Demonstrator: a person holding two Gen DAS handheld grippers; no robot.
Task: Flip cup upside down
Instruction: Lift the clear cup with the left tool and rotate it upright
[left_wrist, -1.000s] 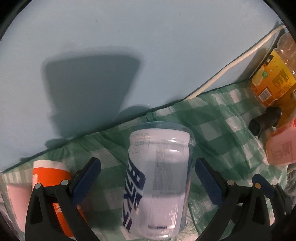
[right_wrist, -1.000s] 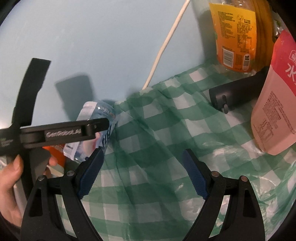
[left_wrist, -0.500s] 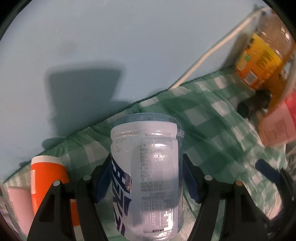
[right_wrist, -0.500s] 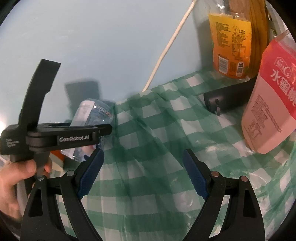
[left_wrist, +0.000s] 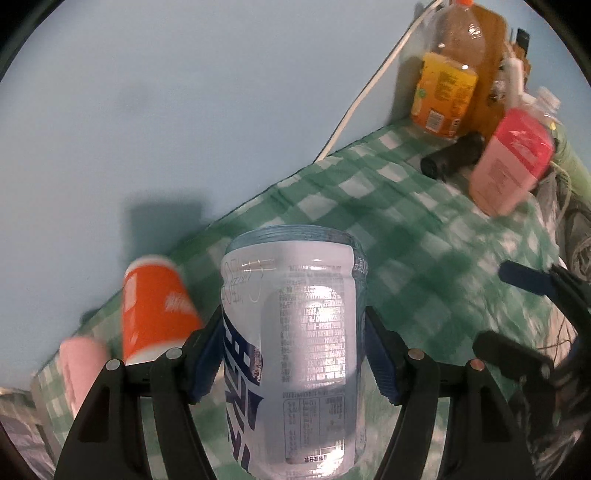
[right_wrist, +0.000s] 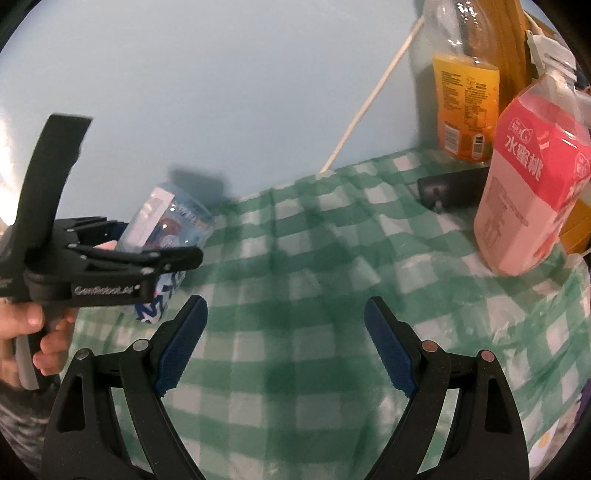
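Left gripper (left_wrist: 293, 354) pads pinch clear labelled cup (left_wrist: 295, 354) at mid-body, tilted above checked tablecloth (left_wrist: 424, 240). Right gripper (right_wrist: 286, 347) jaws spread, nothing between.

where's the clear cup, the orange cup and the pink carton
clear cup (left_wrist: 295, 332), left wrist view, middle of its printed side, between the left gripper's pads
orange cup (left_wrist: 155, 306), left wrist view, its orange side wall
pink carton (right_wrist: 528, 177), right wrist view, its front face

You can read "GenRobot.AI" on the left gripper (right_wrist: 159, 258) body. The pink carton (right_wrist: 528, 192) shows "水蜜桃". Print on the cup (left_wrist: 295, 350) is too small to read.
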